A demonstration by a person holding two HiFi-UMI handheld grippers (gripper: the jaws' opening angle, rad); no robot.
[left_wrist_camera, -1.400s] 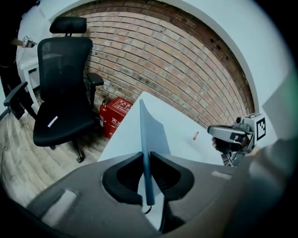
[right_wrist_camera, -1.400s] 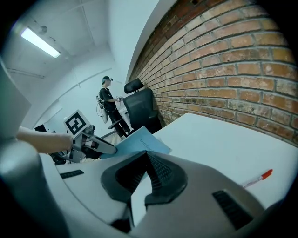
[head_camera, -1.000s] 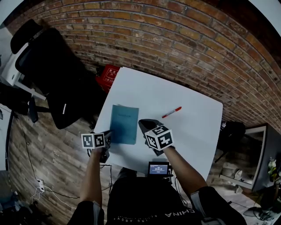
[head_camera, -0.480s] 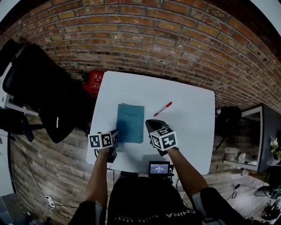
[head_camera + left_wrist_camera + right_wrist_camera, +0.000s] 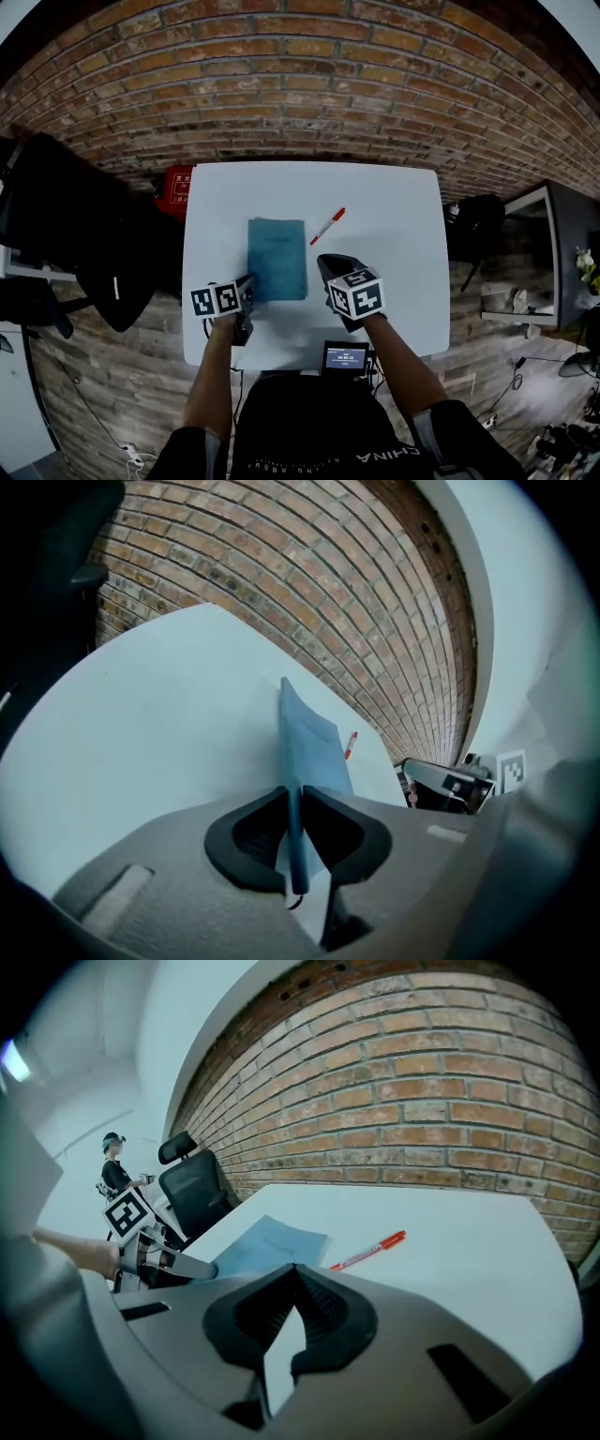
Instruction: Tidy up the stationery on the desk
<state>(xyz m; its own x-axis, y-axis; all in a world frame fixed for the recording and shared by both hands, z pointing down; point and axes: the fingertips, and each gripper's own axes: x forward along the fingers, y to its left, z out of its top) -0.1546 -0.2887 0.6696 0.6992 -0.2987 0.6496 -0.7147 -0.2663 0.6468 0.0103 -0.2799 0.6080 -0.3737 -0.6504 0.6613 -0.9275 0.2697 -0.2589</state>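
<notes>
The left gripper (image 5: pixel 246 287) is clamped on the blue notebook's (image 5: pixel 277 258) near corner, mid-worktop (image 5: pixel 394 216). The right gripper (image 5: pixel 330 264) hovers beside the notebook, jaws together, empty. Positioning the notebook seems underway; next, opening for the red pen (image 5: pixel 328 226).

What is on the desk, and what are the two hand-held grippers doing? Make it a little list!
desk: white desk, beside a brick wall
notebook: blue notebook, lying on the desk
pen: red pen, right of the notebook, not touching it
left hand-held gripper: shut on the notebook's near corner
right hand-held gripper: shut, holding nothing
</notes>
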